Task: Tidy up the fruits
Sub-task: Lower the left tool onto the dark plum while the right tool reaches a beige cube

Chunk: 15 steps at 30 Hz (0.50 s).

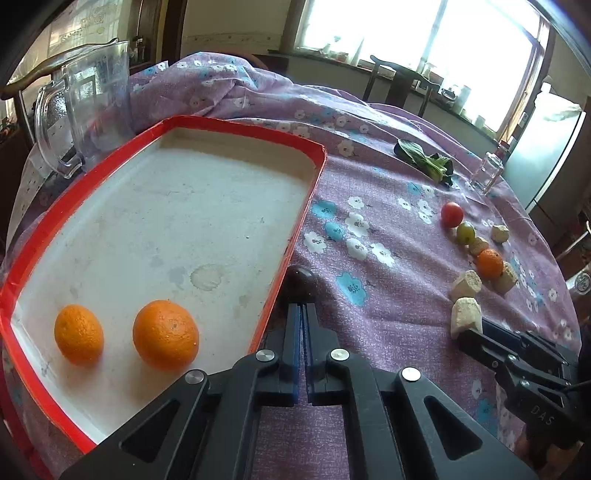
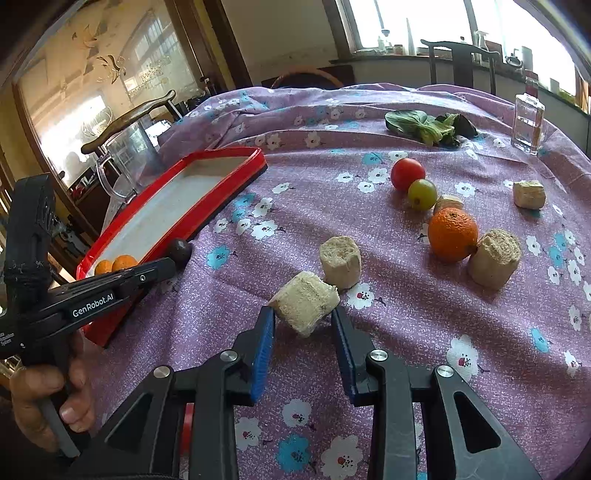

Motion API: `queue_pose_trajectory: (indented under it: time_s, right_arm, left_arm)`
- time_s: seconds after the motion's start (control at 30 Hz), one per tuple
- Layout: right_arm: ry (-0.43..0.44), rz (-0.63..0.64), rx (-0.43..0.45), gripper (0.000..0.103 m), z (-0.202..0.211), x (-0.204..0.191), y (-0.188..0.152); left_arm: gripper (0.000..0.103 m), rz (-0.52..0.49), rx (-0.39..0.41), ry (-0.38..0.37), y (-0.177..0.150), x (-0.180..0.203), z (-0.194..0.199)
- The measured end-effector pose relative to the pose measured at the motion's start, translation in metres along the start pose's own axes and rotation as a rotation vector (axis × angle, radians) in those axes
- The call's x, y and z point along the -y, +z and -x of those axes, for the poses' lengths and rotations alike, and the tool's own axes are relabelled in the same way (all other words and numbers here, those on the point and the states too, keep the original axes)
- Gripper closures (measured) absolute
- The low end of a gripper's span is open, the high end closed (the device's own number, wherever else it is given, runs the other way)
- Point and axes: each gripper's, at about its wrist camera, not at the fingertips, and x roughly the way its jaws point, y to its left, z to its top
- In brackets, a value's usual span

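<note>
Right wrist view alone shows right fingers (image 2: 303,317) parted around a bread chunk (image 2: 304,301); left fingers (image 1: 303,310) closed, empty.

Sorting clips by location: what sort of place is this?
Probably a home dining room: a table under a floral cloth, wooden chairs by a sunny window, and a fridge alongside.

Two oranges (image 1: 127,334) lie in red tray (image 1: 236,129)
</note>
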Motion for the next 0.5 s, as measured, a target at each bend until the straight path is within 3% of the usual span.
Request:
queue_pose_trajectory:
  time_s: [0.07,0.2,0.3,0.4,0.43,0.5]
  right_arm:
    - [0.004,-0.001,-0.002,0.070,0.000,0.001,0.001]
    - [0.009,0.008,-0.002,0.069,0.002,0.000,0.001]
    - [0.012,0.005,0.003,0.069,0.004,0.001,0.001]
    - [0.017,-0.004,0.008,0.069,0.006,0.005,0.001]
    - [0.018,-0.009,0.010,0.069,0.006,0.006,0.000]
    - [0.024,-0.021,0.011,0.069,0.008,0.010,-0.001]
  left_arm:
    - [0.090,0.011,0.001,0.014,0.002,0.003,0.000]
    - [0.059,-0.020,0.014,0.043,0.001,0.025,0.000]
    - [0.053,-0.048,0.032,0.097,-0.003,0.037,-0.002]
    - [0.044,-0.061,0.047,0.090,-0.002,0.046,-0.006]
    - [0.046,-0.118,0.069,0.054,-0.003,0.056,-0.004]
    - [0.074,-0.197,0.052,-0.062,-0.005,0.072,0.000]
